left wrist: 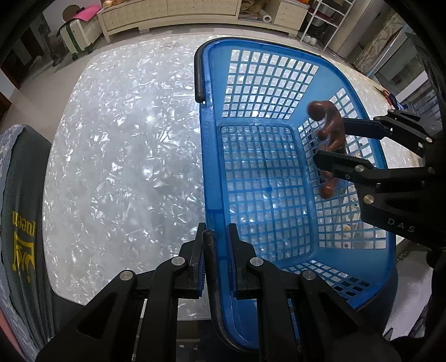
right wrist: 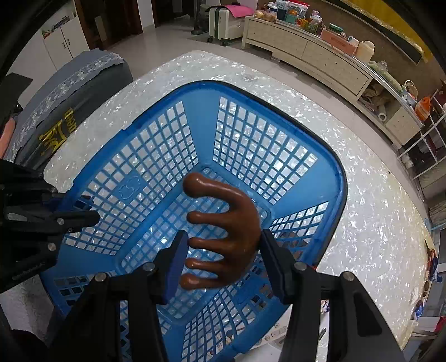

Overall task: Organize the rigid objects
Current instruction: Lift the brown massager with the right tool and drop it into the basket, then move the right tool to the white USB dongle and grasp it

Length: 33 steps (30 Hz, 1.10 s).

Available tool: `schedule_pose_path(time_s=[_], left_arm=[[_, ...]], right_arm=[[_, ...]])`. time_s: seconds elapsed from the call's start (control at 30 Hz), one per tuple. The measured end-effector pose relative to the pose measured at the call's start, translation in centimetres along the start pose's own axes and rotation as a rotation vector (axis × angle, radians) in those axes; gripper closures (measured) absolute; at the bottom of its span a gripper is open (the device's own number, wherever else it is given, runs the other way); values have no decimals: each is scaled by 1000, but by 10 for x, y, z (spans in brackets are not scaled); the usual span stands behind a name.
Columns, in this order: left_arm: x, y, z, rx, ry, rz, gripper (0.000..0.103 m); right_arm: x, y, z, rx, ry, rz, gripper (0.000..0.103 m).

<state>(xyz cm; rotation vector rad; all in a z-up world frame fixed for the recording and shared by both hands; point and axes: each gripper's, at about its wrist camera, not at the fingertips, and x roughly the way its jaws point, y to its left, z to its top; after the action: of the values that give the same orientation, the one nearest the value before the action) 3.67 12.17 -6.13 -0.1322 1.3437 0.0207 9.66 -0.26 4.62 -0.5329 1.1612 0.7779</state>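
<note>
A blue mesh basket (left wrist: 211, 156) (right wrist: 200, 111) stands on the pearly white table. My left gripper (left wrist: 216, 261) is shut on the basket's near rim and its black handle. My right gripper (right wrist: 220, 250) (left wrist: 330, 136) hangs over the basket's inside, shut on a brown wooden piece with several rounded prongs (right wrist: 237, 220) (left wrist: 330, 128). Its prongs point left in the right wrist view, above the basket's mesh floor. In that same view the left gripper (right wrist: 96, 215) shows at the basket's left rim.
The pearly table (left wrist: 125, 153) (right wrist: 376, 222) spreads left of and behind the basket. A grey cushioned chair with a yellow logo (left wrist: 22, 222) (right wrist: 64, 122) stands at the table's left edge. A cream sideboard (right wrist: 306, 50) and a suitcase (right wrist: 223, 19) line the far side of the room.
</note>
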Motion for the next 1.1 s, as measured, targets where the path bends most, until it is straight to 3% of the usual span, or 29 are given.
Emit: schedule_pose_path(time_s=[0.17,0.23,0.33,0.4,0.67,0.77,0.93,1.1], left_arm=[[-1,0,-1,-1,1,0,88],[-1,0,-2,-2,3,-2,88],[-2,0,-2,-1,6,-3,88],[-2,0,-3,-2,5,-2,88],[-4,1,-3,-7,3,15,89],[-6,0,-3,-7,1,20,89],[-7,1,-3,-9,0,22,89],[-10,-2,-2,0,-7,23,89]], right_arm=[[0,1,1,5,1,-8,49],[-3,1,2,10,-8,-5,25],[-12,1,4,5,-33,5,6],[-22,-2,5,7,-47,11,1],[-62,-38,-7,85,-85,-4,0],[-76,-63,-22,134,-84,-55,0],[-82,-108,-50,223,-55,-114,0],[-59,-153,-82,316,34,-176,0]])
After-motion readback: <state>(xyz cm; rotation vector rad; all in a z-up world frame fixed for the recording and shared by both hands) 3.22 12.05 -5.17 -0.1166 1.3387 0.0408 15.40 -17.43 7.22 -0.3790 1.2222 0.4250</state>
